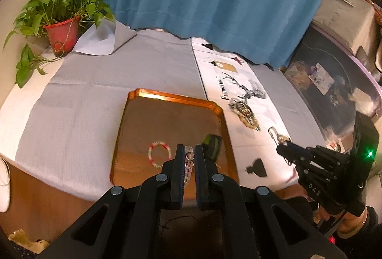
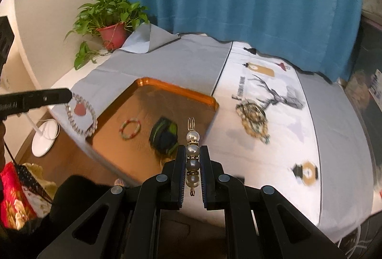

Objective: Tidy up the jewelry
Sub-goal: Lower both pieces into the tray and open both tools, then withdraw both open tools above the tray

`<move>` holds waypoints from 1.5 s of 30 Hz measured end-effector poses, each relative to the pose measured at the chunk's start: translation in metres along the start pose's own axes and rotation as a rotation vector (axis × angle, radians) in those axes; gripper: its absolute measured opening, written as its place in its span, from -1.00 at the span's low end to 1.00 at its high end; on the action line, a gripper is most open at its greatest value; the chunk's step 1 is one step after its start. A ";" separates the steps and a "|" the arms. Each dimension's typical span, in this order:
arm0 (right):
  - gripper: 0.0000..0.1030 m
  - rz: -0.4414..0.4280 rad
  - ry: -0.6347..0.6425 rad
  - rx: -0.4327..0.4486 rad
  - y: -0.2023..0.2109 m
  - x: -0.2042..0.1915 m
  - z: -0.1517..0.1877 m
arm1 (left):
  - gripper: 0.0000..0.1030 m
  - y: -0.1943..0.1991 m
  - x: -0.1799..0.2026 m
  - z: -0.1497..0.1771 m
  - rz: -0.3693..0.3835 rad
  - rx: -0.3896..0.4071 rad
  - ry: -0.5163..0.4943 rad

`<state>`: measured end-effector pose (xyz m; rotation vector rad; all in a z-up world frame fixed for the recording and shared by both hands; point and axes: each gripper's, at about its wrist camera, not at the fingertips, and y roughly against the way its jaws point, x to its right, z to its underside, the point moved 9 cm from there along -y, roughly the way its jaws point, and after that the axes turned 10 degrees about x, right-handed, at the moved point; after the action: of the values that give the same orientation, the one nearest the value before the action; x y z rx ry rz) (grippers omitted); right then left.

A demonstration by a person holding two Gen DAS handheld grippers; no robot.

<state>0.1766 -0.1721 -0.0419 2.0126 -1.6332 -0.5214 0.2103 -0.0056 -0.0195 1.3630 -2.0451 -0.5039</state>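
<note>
While the left tool [image 1: 189,158] clamps a crystal bracelet [image 2: 82,115] above the tray [image 1: 133,130], the right tool [image 2: 193,163] pinches a pearl strand [image 2: 193,158].

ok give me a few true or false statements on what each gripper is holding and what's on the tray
1. The right gripper is shut on a pearl piece. True.
2. The orange tray holds nothing. False: a small beaded bracelet and a dark green-striped item lie in it.
3. The left gripper grips a clear bead bracelet. True.
4. The gold ornate piece lies in the tray. False: it lies on the printed cloth to the tray's right.
</note>
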 end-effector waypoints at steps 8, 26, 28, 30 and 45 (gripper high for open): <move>-0.77 -0.002 0.049 0.010 -0.075 -0.009 -0.034 | -0.90 -0.056 -0.018 -0.017 -0.045 -0.029 -0.011; 0.10 -0.061 0.036 -0.143 -0.158 -0.015 -0.001 | 0.93 -0.113 -0.057 -0.009 -0.250 -0.095 -0.006; 0.12 -0.048 0.031 -0.136 -0.144 -0.010 0.003 | 0.93 -0.103 -0.056 -0.002 -0.255 -0.109 -0.025; 0.14 -0.031 0.009 -0.127 -0.121 -0.004 0.011 | 0.93 -0.089 -0.056 0.009 -0.289 -0.126 -0.045; 0.28 0.022 -0.115 -0.062 0.051 0.005 0.069 | 0.93 0.038 0.023 0.069 -0.212 -0.056 -0.052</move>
<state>0.0979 -0.1940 -0.0673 1.9496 -1.6830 -0.6821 0.1314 -0.0139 -0.0397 1.5568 -1.9212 -0.6891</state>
